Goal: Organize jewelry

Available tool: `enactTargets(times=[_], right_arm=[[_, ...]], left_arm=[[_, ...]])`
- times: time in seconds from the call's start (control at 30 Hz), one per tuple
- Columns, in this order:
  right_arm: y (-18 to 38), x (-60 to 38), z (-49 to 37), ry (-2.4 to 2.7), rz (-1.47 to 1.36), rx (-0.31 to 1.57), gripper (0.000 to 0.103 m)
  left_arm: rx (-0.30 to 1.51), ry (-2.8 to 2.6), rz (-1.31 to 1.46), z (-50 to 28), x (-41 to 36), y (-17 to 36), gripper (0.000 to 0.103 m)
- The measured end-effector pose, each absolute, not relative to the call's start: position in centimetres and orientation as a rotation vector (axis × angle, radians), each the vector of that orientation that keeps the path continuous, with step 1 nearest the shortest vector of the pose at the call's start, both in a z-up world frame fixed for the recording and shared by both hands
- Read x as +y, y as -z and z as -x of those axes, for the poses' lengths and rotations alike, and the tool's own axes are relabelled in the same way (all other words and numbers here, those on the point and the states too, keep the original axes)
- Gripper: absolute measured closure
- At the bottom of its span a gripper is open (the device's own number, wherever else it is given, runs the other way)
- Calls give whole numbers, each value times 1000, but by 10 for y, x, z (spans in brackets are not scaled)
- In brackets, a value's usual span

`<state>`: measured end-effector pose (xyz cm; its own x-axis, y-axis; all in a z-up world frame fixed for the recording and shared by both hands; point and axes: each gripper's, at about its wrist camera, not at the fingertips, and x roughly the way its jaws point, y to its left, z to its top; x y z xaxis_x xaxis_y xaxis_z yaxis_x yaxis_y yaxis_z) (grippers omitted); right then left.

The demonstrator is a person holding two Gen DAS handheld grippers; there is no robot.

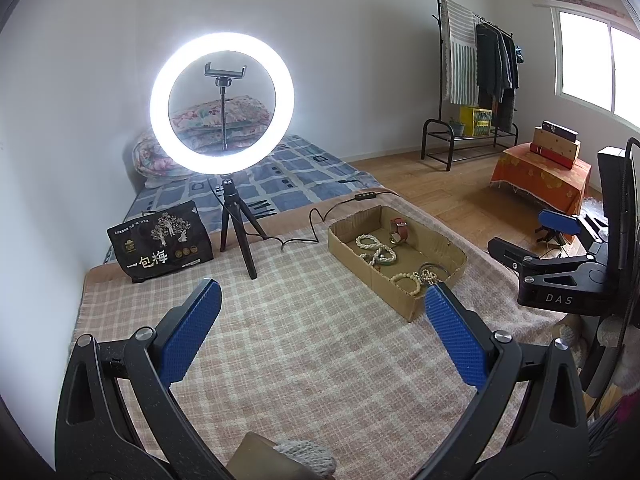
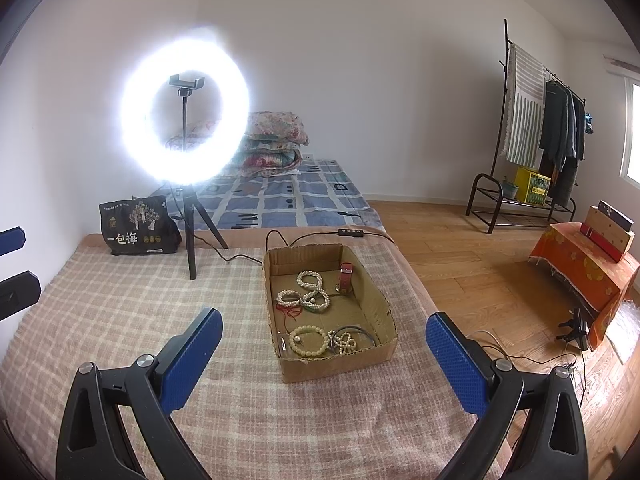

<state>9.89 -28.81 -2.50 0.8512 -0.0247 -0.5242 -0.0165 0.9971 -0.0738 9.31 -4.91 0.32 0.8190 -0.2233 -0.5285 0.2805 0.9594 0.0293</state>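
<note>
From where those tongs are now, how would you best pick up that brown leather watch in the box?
Probably by the strap, from above. The watch sits in the cardboard box's far right corner, close to its walls, so a sideways approach looks blocked. Its band appears to stand up in a loop, giving the open right tongs an edge to pinch across near the top.
</note>
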Motion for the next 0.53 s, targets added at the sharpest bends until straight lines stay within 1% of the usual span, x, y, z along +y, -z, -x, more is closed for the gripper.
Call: enactTargets(times=[0.53], right_arm=[[27,-286,-99,-6,82,561,0]], left_arm=[[540,270,-103,-91,-52,-4,0]])
